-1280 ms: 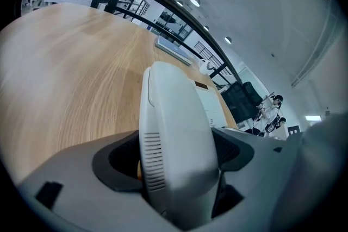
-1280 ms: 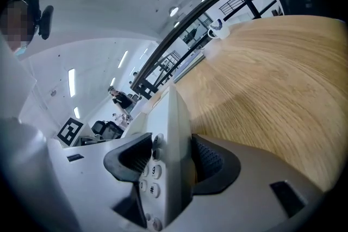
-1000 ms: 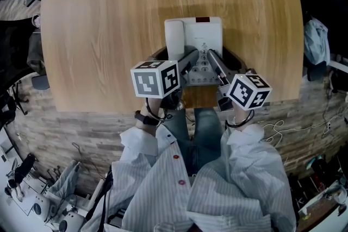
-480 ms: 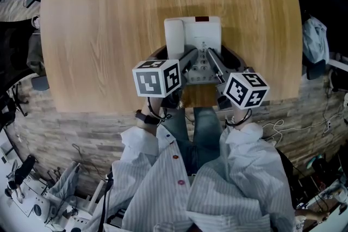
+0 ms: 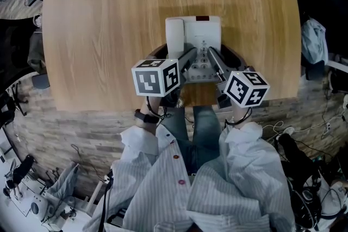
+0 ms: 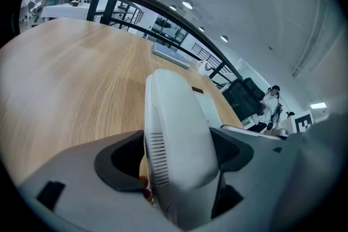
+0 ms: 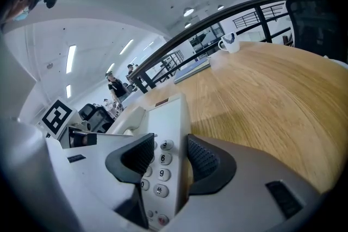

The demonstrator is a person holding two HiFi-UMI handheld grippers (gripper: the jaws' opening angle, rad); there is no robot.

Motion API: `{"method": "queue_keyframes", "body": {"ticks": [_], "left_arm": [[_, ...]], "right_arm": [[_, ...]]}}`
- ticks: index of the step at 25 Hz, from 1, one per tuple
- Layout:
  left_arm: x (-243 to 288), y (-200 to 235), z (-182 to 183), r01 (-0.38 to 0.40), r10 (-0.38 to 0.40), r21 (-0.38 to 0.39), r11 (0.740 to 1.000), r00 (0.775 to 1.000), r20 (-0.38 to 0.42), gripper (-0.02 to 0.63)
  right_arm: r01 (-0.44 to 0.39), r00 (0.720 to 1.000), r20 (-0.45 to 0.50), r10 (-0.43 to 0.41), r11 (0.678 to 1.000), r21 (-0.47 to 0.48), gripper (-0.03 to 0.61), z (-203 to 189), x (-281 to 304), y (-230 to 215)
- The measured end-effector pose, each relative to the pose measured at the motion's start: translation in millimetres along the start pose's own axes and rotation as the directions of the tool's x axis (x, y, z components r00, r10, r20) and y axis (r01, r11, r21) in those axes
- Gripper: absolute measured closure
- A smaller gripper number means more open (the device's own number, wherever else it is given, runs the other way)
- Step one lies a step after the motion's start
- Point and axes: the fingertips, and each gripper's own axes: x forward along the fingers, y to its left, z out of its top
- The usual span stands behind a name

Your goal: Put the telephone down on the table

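Likely open-plan office: railing (image 7: pixel 217 17), ceiling lights (image 7: pixel 71 58)

Left gripper (image 6: pixel 179 168): jaws closed on the white telephone (image 6: pixel 174 127), dark pads (image 6: pixel 122 163) bearing on either side of its handset end. Telephone extends away over the wooden table (image 6: pixel 70 73). Far edge of table: a flat grey device (image 6: pixel 171 54) and a white mug (image 6: pixel 203 67). A dark railing (image 6: pixel 163 11) runs behind.
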Motion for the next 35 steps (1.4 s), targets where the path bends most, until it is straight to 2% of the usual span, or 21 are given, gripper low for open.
{"method": "queue_keyframes", "body": {"ticks": [10,14,23,31,35], "left_arm": [[-21.1,0.8,5.0,-0.01,0.009,0.029,1.0,1.0,0.017,0.233],[-34.7,-0.7,14.2,-0.005,0.004,0.032,0.999,0.999,0.048,0.236],[-67.0,-27.5,38.4,0.035,-0.044,0.08,0.996,0.992,0.115,0.242],[-103.8,-53.8,59.6,0.073,-0.092,0.105,0.992,0.978,0.188,0.259],[-124.2,-70.3,70.8,0.082,-0.106,0.113,0.99,0.968,0.225,0.325]], "right_arm": [[0.018,1.0,-0.008,-0.018,1.0,0.005,0.365,-0.8,-7.2,0.8],[0.021,1.0,0.023,-0.021,1.0,-0.002,0.365,7.0,-12.8,5.1],[-0.036,0.998,0.053,0.039,0.997,-0.061,0.367,32.9,-25.1,40.1],[-0.086,0.993,0.07,0.092,0.992,-0.09,0.395,48.5,-42.1,71.8],[-0.123,0.987,0.086,0.134,0.985,-0.121,0.405,61.7,-54.2,94.3]]}}
